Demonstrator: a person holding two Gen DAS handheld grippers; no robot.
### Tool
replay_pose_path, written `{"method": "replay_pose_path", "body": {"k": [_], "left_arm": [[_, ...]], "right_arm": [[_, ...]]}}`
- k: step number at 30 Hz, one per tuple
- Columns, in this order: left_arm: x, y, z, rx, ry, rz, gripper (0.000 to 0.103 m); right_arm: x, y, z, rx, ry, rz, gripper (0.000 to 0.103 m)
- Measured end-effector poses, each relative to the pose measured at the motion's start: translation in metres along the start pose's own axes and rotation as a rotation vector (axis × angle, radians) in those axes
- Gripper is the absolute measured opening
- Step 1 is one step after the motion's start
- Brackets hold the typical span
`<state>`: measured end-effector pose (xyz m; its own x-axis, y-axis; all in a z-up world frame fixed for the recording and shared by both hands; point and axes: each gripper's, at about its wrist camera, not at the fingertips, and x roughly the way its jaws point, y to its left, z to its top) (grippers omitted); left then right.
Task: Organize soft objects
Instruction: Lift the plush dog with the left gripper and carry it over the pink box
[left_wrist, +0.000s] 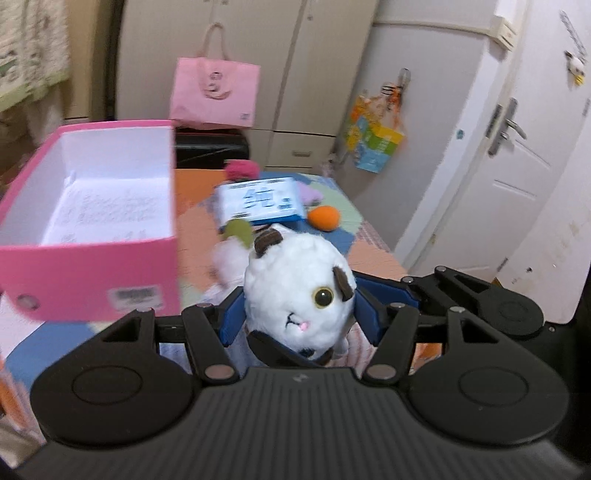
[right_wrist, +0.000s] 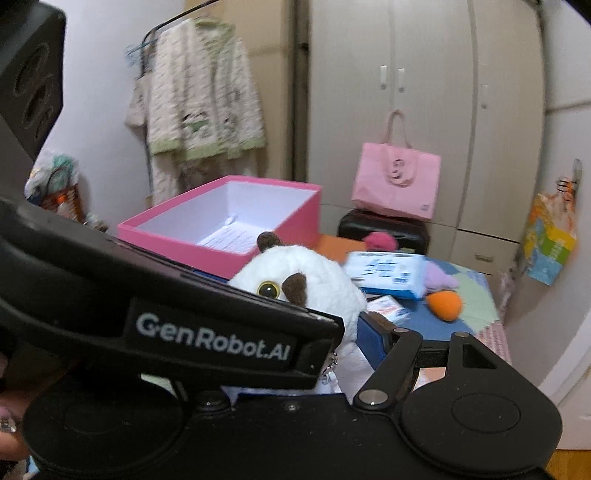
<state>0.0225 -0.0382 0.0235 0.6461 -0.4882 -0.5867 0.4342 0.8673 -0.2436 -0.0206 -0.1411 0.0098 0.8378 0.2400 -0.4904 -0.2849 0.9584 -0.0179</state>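
Observation:
My left gripper (left_wrist: 295, 317) is shut on a white plush cat (left_wrist: 295, 291) with brown ears and a yellow eye, held above the table. The cat also shows in the right wrist view (right_wrist: 310, 280), where the left gripper's black body crosses in front of it. The right gripper's own left finger is hidden; its blue right finger (right_wrist: 371, 338) lies beside the cat, so its state is unclear. An open pink box (left_wrist: 88, 258) with a white inside stands to the left, also in the right wrist view (right_wrist: 221, 240).
On the patchwork tablecloth (left_wrist: 369, 254) lie a blue-white tissue pack (left_wrist: 258, 201), an orange soft toy (left_wrist: 324, 218), a red pompom (left_wrist: 242, 170), a green and pink plush (left_wrist: 236, 236). A pink bag (left_wrist: 216, 92) and wardrobe stand behind; a door (left_wrist: 517, 166) is right.

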Motion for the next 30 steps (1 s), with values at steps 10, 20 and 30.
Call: {"method": "replay_pose_path", "body": {"k": [10,20,30], "left_arm": [[-0.036,0.056,-0.004,-0.076,0.002,0.056,0.06],[-0.052,0.102,0.015,-0.102,0.02,0.043,0.06],[-0.045,0.129,0.073,-0.066,-0.054,0.019,0.06]], "right_arm": [[0.022,0.051,0.017,-0.012,0.057,0.131,0.076],[0.049,0.061,0.044,0.055,0.118,0.29,0.076],[0.08,0.057,0.102,0.026,0.058,0.287,0.076]]}}
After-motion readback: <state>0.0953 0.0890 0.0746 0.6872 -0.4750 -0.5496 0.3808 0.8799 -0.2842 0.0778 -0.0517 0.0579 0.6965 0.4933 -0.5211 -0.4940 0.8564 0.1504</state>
